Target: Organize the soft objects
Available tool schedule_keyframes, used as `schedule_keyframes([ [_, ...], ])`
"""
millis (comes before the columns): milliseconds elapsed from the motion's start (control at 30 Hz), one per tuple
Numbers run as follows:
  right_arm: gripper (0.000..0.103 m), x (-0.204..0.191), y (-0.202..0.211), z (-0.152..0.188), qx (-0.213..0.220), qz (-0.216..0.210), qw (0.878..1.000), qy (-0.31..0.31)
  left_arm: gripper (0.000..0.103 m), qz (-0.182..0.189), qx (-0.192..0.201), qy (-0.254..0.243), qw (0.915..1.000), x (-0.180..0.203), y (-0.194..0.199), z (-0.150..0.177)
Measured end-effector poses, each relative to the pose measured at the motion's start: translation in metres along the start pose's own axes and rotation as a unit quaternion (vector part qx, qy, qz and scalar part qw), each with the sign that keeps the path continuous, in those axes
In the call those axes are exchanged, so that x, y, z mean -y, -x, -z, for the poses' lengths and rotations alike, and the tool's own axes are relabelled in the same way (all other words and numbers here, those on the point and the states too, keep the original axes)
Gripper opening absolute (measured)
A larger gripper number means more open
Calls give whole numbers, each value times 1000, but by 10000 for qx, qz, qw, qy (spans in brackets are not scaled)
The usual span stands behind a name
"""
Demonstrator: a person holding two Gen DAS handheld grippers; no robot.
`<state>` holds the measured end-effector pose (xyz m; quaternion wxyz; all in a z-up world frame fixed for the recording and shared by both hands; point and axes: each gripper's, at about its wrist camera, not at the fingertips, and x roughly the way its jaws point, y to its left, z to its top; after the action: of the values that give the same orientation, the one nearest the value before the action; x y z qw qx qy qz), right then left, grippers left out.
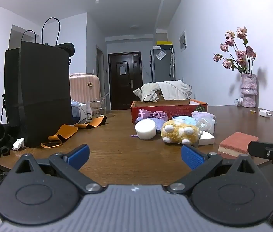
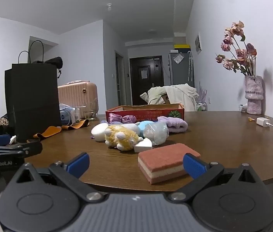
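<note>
Nearby — black bag [image 1: 39, 96], flower vase [image 1: 248, 90]

Yellow plush toy [image 2: 122, 137], pink-and-cream striped sponge [image 2: 165, 162]

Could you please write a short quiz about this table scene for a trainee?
1. True or false: both grippers, left and right, are open and hold nothing.
2. Which thing lies nearest the right gripper? A plush; B sponge; C vase.
3. Fill in: the red box stands ___ the pile of soft things, seen from the grippers.

Key: 1 true; 2 B; 3 behind.
</note>
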<state>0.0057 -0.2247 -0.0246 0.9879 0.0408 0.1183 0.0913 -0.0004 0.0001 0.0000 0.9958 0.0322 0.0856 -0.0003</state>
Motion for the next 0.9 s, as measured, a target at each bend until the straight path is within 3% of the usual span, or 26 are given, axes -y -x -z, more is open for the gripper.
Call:
schedule_keyframes([
  [900,103,1,-1,4,-73,22,10000,2,103,19,-138,34,9999,0,-4,1],
])
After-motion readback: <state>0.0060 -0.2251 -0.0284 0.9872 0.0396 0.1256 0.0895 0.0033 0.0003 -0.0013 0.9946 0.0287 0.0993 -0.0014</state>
